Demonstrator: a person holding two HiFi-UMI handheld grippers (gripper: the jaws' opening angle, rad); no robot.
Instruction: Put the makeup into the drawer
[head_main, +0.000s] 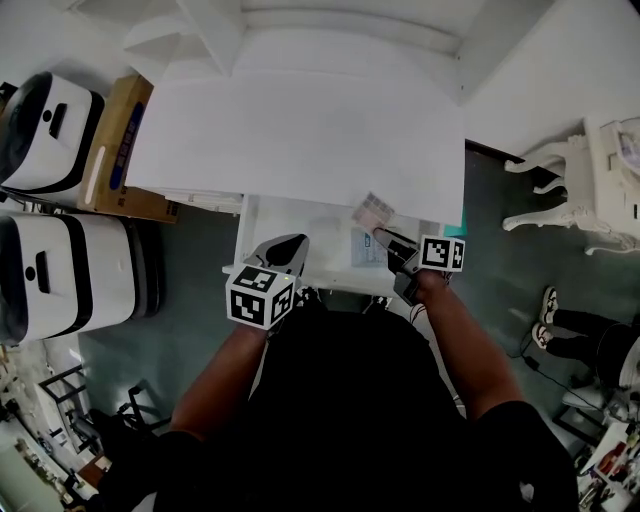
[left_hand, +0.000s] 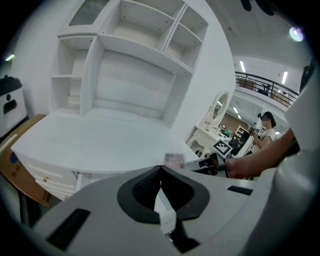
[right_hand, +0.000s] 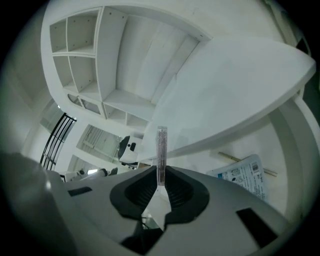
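Note:
The makeup palette (head_main: 373, 211), a thin clear case with pinkish squares, hangs over the open white drawer (head_main: 250, 232) just below the desk's front edge. My right gripper (head_main: 381, 233) is shut on it. In the right gripper view the palette (right_hand: 161, 150) stands edge-on, upright between the pads. From the left gripper view the palette (left_hand: 174, 160) shows at the desk edge, held by the right gripper (left_hand: 200, 163). My left gripper (head_main: 290, 246) hovers over the drawer's left part, jaws together (left_hand: 161, 169) and nothing in them.
The white desk top (head_main: 300, 130) carries a shelf hutch (left_hand: 130, 65) at the back. A printed packet (head_main: 368, 248) and a thin stick (right_hand: 245, 164) lie in the drawer. A cardboard box (head_main: 120, 150) and two white machines (head_main: 60, 275) stand left, a white chair (head_main: 590, 190) right.

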